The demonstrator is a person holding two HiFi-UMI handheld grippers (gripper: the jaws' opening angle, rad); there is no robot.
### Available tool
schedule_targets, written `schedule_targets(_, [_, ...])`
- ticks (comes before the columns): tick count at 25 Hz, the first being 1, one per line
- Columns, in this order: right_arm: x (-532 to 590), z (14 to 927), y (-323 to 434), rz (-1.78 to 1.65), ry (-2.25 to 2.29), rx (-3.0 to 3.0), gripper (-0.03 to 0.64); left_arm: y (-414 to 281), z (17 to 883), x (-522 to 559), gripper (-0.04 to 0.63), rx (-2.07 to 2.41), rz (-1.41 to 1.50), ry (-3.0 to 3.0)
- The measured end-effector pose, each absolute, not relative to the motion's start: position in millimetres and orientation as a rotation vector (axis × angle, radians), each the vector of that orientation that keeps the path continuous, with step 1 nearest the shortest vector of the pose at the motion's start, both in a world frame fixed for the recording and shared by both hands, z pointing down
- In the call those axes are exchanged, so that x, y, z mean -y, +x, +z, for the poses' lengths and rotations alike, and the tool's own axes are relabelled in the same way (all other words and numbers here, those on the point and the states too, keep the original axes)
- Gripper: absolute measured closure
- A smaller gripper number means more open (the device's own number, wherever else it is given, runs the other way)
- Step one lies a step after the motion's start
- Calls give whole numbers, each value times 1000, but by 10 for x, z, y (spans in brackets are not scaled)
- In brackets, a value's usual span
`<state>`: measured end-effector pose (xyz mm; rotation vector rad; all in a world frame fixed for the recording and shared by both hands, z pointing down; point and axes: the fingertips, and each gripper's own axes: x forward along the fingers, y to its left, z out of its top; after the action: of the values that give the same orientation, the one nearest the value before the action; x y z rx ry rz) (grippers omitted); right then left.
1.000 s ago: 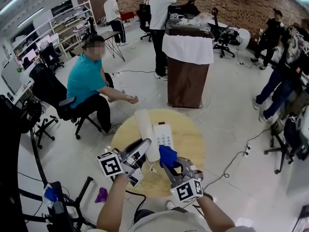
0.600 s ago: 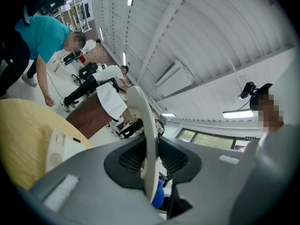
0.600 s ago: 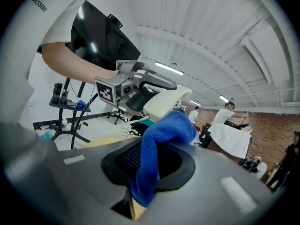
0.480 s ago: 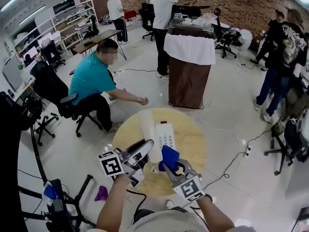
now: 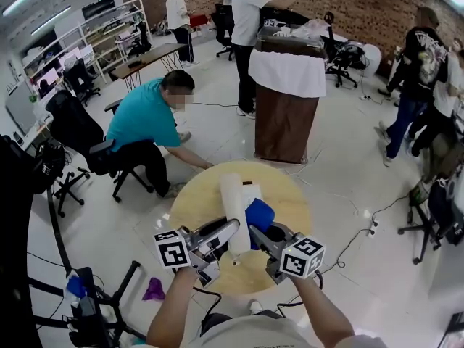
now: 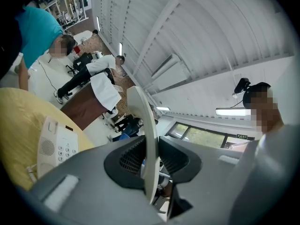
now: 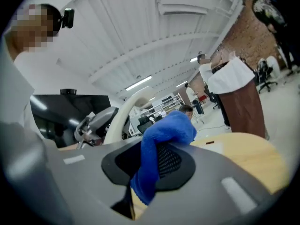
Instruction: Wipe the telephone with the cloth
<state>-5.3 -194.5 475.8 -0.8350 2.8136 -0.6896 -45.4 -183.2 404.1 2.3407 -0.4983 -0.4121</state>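
Blue and soft, the cloth (image 7: pixel 164 139) is pinched tight in the right gripper (image 7: pixel 150 165), with one end sticking up past the jaws so it can rub things. The left gripper (image 6: pixel 151 161) has its jaws part way closed on the white handset (image 6: pixel 149 139) and holds it up in the air above the telephone base (image 6: pixel 56 144). I think the handset is held up like this so the cloth can reach all round it. The base would be in the way if it were lying down. The cloth is touching the handset's side, on the right gripper's side of it. The base sits under and just behind them on the round yellow wooden table (image 5: pixel 290 201), with its buttons facing up. Past the base, a person in a teal shirt (image 5: pixel 148 118) bends down to the floor beside the table. Farther off stands a brown stand with a white cover (image 5: pixel 284 114). A second ago the handset was lower, close by the base, and the buttons showed well. Now it is higher and hides most of them. The cloth has come up beside it, and the person in teal has bent lower.
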Motion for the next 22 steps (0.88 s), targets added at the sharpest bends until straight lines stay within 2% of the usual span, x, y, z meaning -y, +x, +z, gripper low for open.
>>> schedule_targets(7, [2016,4691,-68,-873,-707,-2715,552,-386,4123,1800,512,467,-374,2337])
schedule_targets(22, [2355,4382,-20,-812,-733,-2679,552,-336,4269,1707,512,444,-335,2320])
